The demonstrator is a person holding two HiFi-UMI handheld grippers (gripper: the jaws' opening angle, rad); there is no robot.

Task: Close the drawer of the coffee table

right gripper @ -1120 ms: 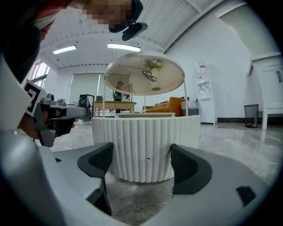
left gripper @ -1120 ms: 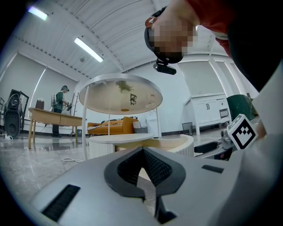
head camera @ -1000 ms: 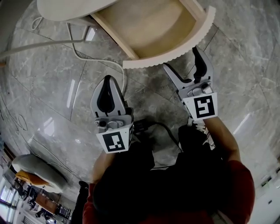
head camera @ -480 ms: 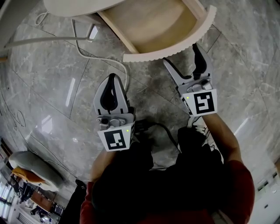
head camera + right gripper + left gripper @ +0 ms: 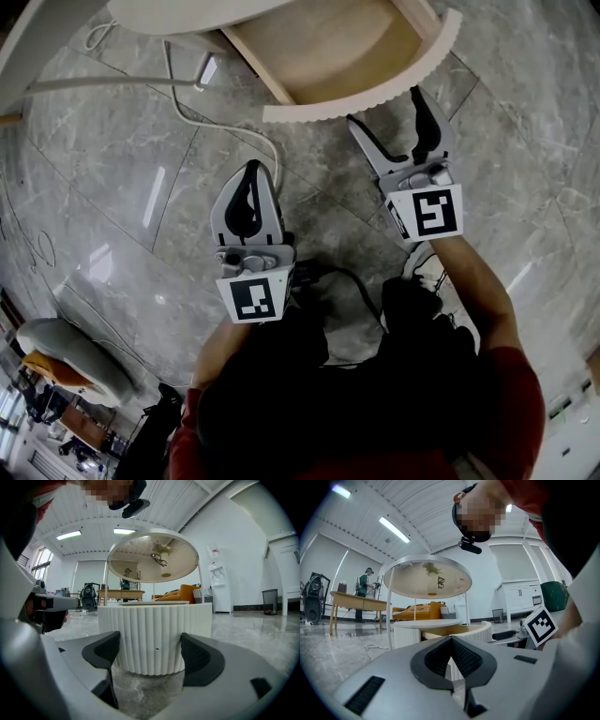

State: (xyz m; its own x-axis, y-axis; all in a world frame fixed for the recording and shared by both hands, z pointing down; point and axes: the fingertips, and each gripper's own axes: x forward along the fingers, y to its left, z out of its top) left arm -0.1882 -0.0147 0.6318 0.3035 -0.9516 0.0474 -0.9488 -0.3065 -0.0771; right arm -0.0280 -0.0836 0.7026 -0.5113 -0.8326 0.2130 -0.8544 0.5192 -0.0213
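The cream drawer point(image 5: 328, 52), with a curved ribbed front and pale wood inside, stands pulled open at the top centre of the head view, under the round white coffee table point(image 5: 169, 14). The right tool point(image 5: 384, 111), jaws wide apart and empty, points at the ribbed front near its right end; contact cannot be told. The left tool point(image 5: 250, 173), jaws together on nothing, sits lower left over the grey marble floor point(image 5: 112, 187), apart from the drawer.
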